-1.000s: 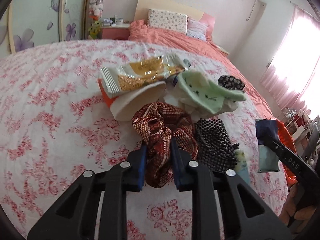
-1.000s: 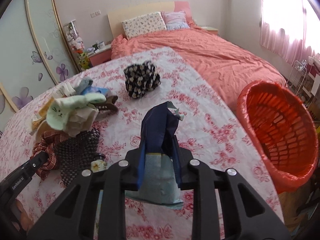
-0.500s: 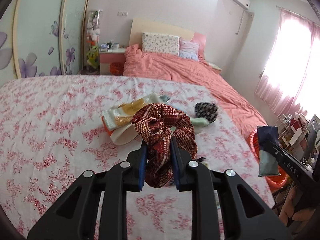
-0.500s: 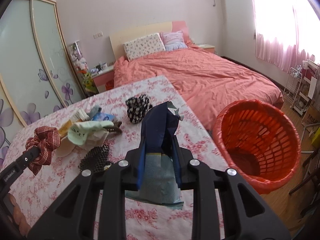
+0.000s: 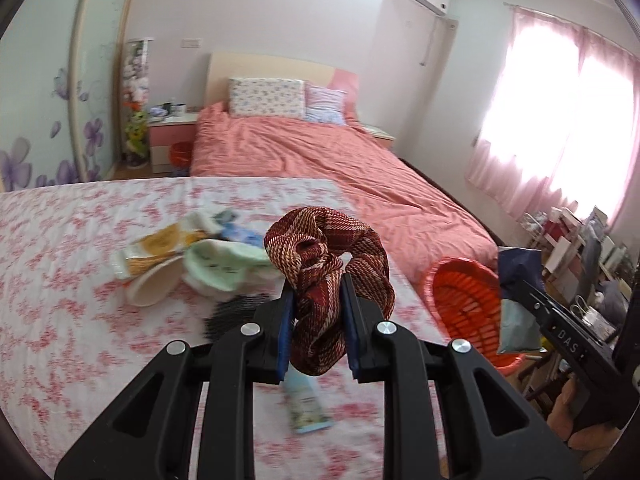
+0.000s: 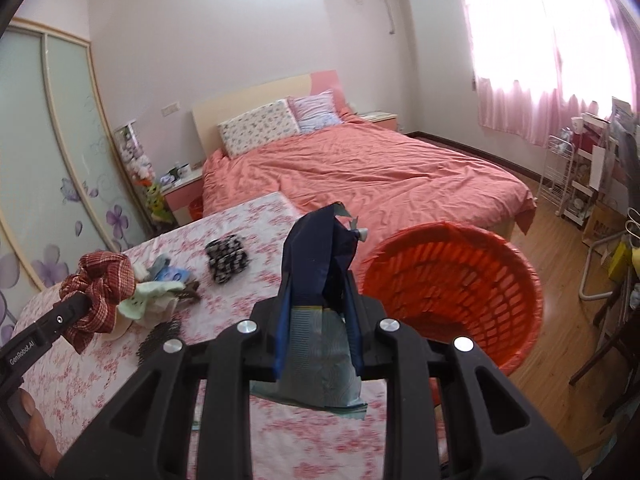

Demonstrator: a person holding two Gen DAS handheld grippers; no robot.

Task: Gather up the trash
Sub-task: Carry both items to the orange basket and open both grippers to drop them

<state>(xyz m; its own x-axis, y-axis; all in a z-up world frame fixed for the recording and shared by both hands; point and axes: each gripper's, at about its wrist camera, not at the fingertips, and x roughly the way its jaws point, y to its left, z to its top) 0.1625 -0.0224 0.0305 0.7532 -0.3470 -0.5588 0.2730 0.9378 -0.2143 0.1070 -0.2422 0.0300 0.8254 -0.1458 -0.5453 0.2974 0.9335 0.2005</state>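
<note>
My left gripper [image 5: 316, 312] is shut on a red plaid scrunchie [image 5: 328, 248], lifted above the floral-covered table [image 5: 60, 300]. The same scrunchie [image 6: 100, 288] shows at the left of the right wrist view. My right gripper [image 6: 318, 312] is shut on a dark blue and pale teal wrapper [image 6: 316, 288], held beside an orange plastic basket [image 6: 452, 292]. In the left wrist view that wrapper [image 5: 516, 304] hangs over the basket [image 5: 464, 296]. A pile of trash [image 5: 192, 256] lies on the table: a yellow snack packet, a pale green cloth, a cup, a black mesh piece.
A black-and-white patterned item [image 6: 226, 256] lies farther back on the table. A small teal packet [image 5: 308, 404] lies near the table's front. A coral-covered bed [image 6: 360, 176] stands behind, a shelf rack [image 6: 572, 176] at the right, wooden floor around the basket.
Both grippers have risen and pulled back from the table with their items. The scrunchie was lifted off the pile. The basket now sits closer under the right gripper.
</note>
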